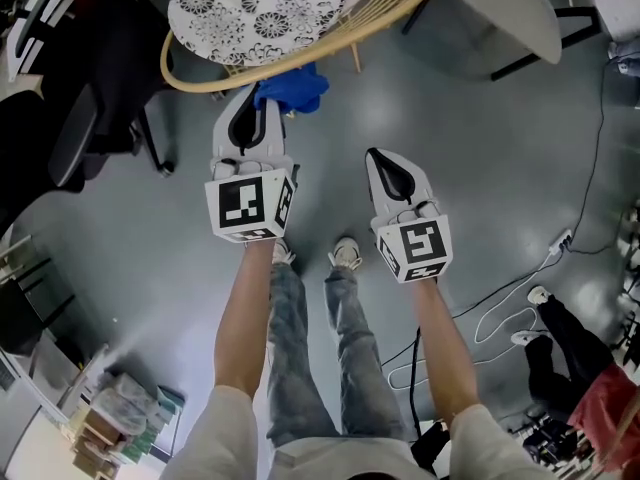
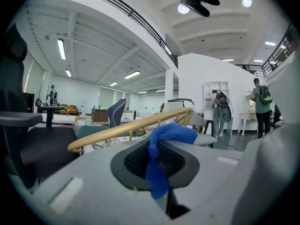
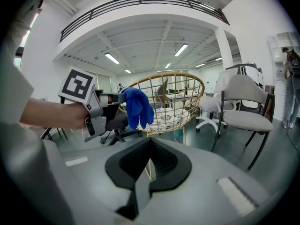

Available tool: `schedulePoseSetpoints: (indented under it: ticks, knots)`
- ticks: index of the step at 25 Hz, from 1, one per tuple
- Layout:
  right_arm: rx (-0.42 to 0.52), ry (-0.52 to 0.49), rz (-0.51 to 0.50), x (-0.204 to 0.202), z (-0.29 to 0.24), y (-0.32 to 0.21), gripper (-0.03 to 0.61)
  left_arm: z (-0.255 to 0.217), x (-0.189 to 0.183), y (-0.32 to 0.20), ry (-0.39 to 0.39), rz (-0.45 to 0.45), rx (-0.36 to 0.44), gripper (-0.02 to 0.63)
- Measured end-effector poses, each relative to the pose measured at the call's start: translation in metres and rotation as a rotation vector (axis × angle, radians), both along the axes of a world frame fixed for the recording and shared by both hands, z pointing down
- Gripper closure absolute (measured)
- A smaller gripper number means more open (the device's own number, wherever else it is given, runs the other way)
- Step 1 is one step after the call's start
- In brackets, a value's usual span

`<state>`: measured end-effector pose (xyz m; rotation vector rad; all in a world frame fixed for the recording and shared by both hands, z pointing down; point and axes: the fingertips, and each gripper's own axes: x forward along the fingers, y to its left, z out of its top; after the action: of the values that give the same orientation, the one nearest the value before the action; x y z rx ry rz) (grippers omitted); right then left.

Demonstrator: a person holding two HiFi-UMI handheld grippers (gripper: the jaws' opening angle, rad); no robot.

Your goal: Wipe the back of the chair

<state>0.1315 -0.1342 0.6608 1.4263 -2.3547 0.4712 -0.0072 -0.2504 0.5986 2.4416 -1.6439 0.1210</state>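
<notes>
Two grippers up: your left gripper point(image 1: 252, 118) is pinching the cloth point(image 1: 291, 89) just beside the chair point(image 1: 210, 87) rim at 12 o'clock. Your right gripper point(image 1: 386, 169) is closed on nothing.

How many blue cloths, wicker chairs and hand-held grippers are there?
cloth: 1
wicker chair: 1
hand-held grippers: 2, the left hand-held gripper and the right hand-held gripper
Total: 4
</notes>
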Motion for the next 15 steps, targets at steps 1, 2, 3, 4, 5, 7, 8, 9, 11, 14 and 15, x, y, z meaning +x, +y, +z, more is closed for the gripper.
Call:
schedulePoseSetpoints:
  ticks: [1,2,3,4,5,7,8,9,11,14,15]
  knots:
    - [-0.002,0.001,-0.002,-0.001,0.001,0.0,0.575,0.004,-0.002,-0.002,0.011,-0.009,-0.011,0.592]
    - [-0.004,0.002,-0.003,-0.002,0.003,0.001,0.575,0.008,-0.003,-0.003,0.021,-0.021,-0.023,0.592]
    - [-0.006,0.002,-0.004,-0.002,0.004,0.001,0.575,0.011,-0.005,-0.005,0.025,-0.03,-0.031,0.592]
    - [-0.007,0.002,-0.004,-0.003,0.005,0.001,0.575,0.014,-0.006,-0.007,0.025,-0.037,-0.036,0.592]
    - [-0.007,0.003,-0.004,-0.003,0.006,0.0,0.575,0.016,-0.007,-0.008,0.027,-0.041,-0.041,0.592]
    - [-0.01,0.005,-0.004,-0.003,0.007,-0.001,0.575,0.023,-0.008,-0.011,0.037,-0.049,-0.056,0.592]
    - [-0.011,0.006,-0.004,-0.003,0.008,-0.001,0.575,0.027,-0.009,-0.013,0.042,-0.052,-0.065,0.592]
    - [-0.013,0.007,-0.005,-0.004,0.009,-0.001,0.575,0.032,-0.009,-0.014,0.045,-0.055,-0.074,0.592]
    - [-0.015,0.008,-0.008,-0.005,0.012,-0.002,0.575,0.042,-0.01,-0.017,0.043,-0.056,-0.089,0.592]
    - [-0.019,0.009,-0.013,-0.007,0.014,-0.004,0.575,0.061,-0.013,-0.022,0.033,-0.058,-0.113,0.592]
    - [-0.02,0.01,-0.014,-0.007,0.015,-0.005,0.575,0.069,-0.015,-0.025,0.033,-0.063,-0.126,0.592]
